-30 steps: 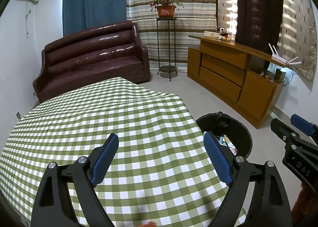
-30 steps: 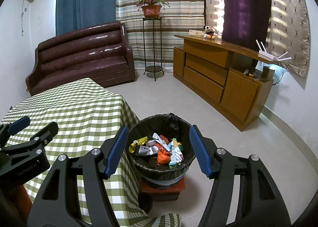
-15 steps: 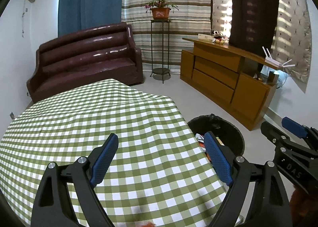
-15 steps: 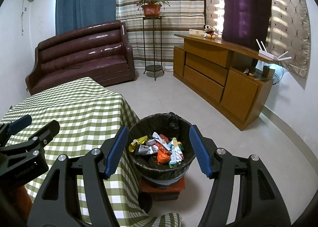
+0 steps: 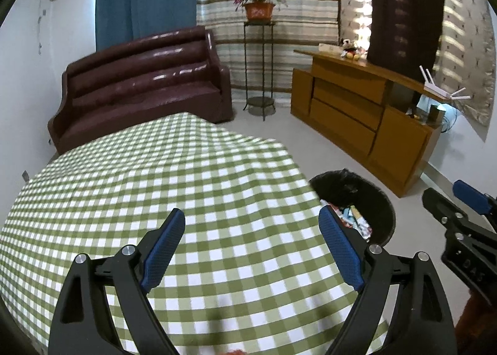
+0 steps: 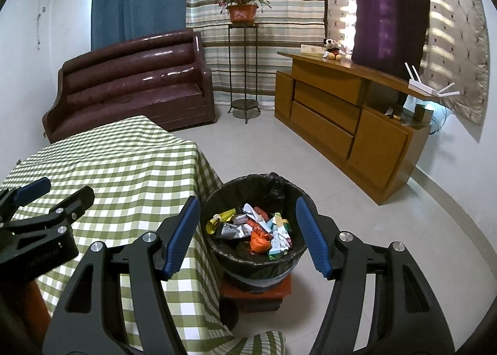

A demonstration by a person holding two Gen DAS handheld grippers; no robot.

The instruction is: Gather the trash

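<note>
Nearest, the left gripper (image 5: 251,249) hangs above the near part of the table (image 5: 155,175), its blue pads spread wide with nothing between them. The checked cloth under it shows no wrappers anywhere in view. The right gripper (image 6: 245,237) is likewise spread and empty, poised off the table's right edge, directly above the trash bin (image 6: 217,199).

That black-lined bin stands on a low red stand (image 6: 273,289) on the floor, just beside the table's right edge. Inside it lies a heap of crumpled wrappers (image 6: 251,227), below and between the right gripper's fingers, not touching them.

Judging by the bare cloth and the filled bin, the collecting looks essentially done; if anything is left, it lies outside both views.

Beyond stand a brown sofa (image 5: 139,81) and a wooden sideboard (image 6: 341,125).
</note>
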